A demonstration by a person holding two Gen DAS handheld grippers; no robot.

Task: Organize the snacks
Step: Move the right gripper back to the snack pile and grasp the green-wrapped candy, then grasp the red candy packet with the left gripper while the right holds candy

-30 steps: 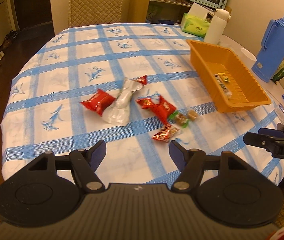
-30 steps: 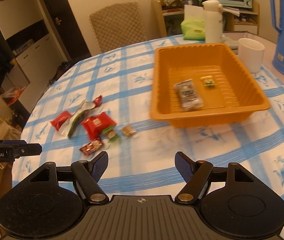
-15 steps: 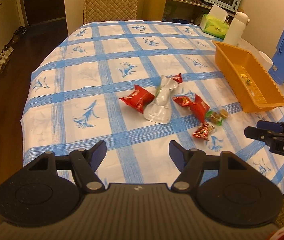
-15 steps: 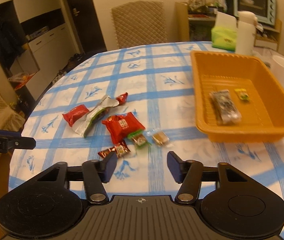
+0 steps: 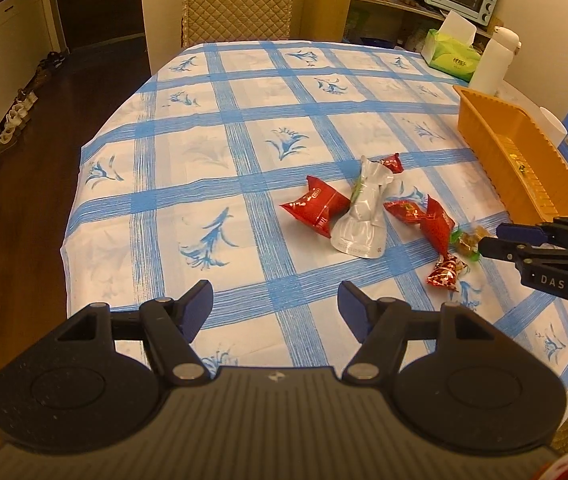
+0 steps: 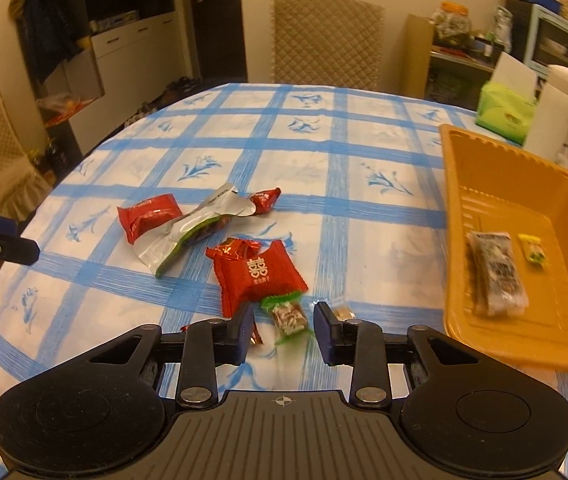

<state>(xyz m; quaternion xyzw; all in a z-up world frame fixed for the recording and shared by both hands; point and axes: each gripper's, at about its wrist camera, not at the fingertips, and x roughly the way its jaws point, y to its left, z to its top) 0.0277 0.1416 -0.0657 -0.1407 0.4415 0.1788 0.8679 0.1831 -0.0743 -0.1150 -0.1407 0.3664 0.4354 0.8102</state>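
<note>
Green-wrapped candy [image 6: 288,315], crinkled, between right tool's [image 6: 282,329] parted, empty fingers; left tool [image 5: 275,307] wide, empty.

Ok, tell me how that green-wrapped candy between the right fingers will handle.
The green-wrapped candy looks small, so probably very light. Its crinkly twisted ends may flex or slip; the middle looks firmer. Lying flat on the tablecloth, it shouldn't roll.

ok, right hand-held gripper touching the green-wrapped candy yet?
Apart. Right wrist view: green-wrapped candy lies between the open right hand-held gripper fingers, tablecloth visible either side.
</note>
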